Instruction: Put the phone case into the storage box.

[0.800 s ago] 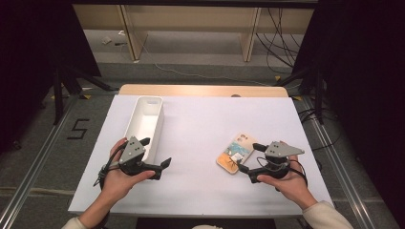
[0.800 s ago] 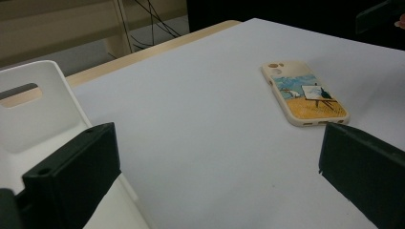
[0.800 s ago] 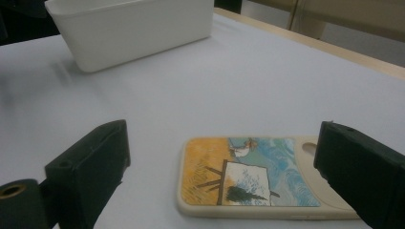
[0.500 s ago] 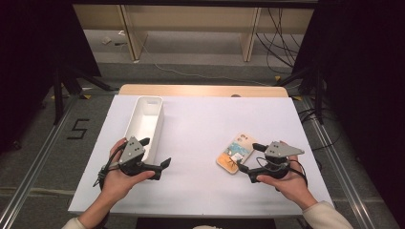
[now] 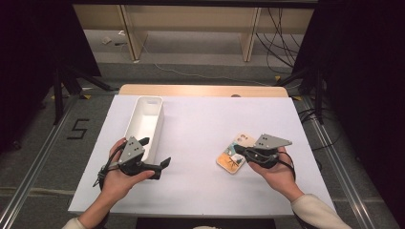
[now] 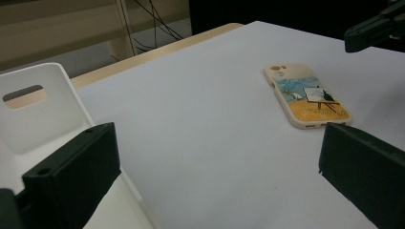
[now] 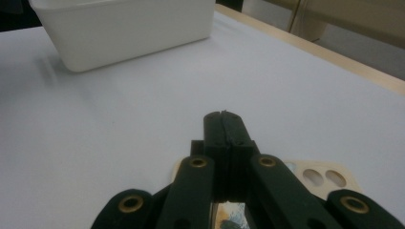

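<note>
A phone case [image 5: 232, 155] printed with a beach painting lies flat on the white table [image 5: 205, 124], right of centre. My right gripper [image 5: 236, 150] hovers just over its near end, jaws pressed together with nothing between them. In the right gripper view the shut jaw tips [image 7: 224, 125] point across the table, and the phone case [image 7: 325, 179] peeks out below them. My left gripper [image 5: 155, 151] is held at the front left beside the white bin [image 5: 143, 126], jaws spread wide and empty. The left gripper view looks between its jaws [image 6: 217, 143] towards the phone case [image 6: 305, 95].
The long white bin [image 6: 38, 109] stands at the table's left and looks empty; it is also the white bin [image 7: 124, 28] far off in the right gripper view. A wooden strip [image 5: 200, 89] runs along the far edge. Cables and dark stands surround the table.
</note>
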Available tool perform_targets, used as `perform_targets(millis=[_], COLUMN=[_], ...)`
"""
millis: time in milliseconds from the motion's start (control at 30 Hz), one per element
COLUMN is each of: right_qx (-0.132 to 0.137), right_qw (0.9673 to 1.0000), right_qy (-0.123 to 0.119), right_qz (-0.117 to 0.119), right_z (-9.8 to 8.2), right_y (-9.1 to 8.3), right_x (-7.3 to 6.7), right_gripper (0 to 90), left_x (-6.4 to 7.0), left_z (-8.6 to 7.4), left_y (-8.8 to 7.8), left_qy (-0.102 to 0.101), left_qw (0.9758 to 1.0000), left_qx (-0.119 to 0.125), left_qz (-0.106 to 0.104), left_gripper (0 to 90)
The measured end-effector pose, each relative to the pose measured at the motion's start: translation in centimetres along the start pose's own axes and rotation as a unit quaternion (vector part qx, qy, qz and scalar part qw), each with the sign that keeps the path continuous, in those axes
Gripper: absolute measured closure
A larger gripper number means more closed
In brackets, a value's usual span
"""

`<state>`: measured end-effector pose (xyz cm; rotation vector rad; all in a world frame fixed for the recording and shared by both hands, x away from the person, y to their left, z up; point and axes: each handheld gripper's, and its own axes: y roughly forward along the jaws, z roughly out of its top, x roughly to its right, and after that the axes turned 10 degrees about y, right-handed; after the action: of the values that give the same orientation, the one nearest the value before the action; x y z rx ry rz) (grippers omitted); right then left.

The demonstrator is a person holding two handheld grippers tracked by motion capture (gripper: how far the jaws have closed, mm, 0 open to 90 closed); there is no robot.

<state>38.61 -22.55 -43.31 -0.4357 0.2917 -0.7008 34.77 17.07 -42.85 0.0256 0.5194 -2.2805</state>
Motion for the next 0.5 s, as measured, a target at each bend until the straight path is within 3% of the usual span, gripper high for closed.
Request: perform_targets(millis=[300, 500], right_qx=[-0.073, -0.103], right_qw=[0.9974, 0.9946], right_qy=[0.004, 0.011], right_qz=[0.001, -0.003], right_z=[1.2, 1.6], right_y=[4.5, 7.2], right_x=[-0.4, -0.4], right_gripper=[90.0, 90.0], left_x=[0.0, 0.1], left_z=[0.0, 0.1], left_y=[0.1, 0.0], left_qy=[0.0, 0.003], left_qw=[1.0, 1.0], left_qx=[0.003, 0.004], left_qz=[-0.002, -0.002], left_gripper=[0.0, 0.0])
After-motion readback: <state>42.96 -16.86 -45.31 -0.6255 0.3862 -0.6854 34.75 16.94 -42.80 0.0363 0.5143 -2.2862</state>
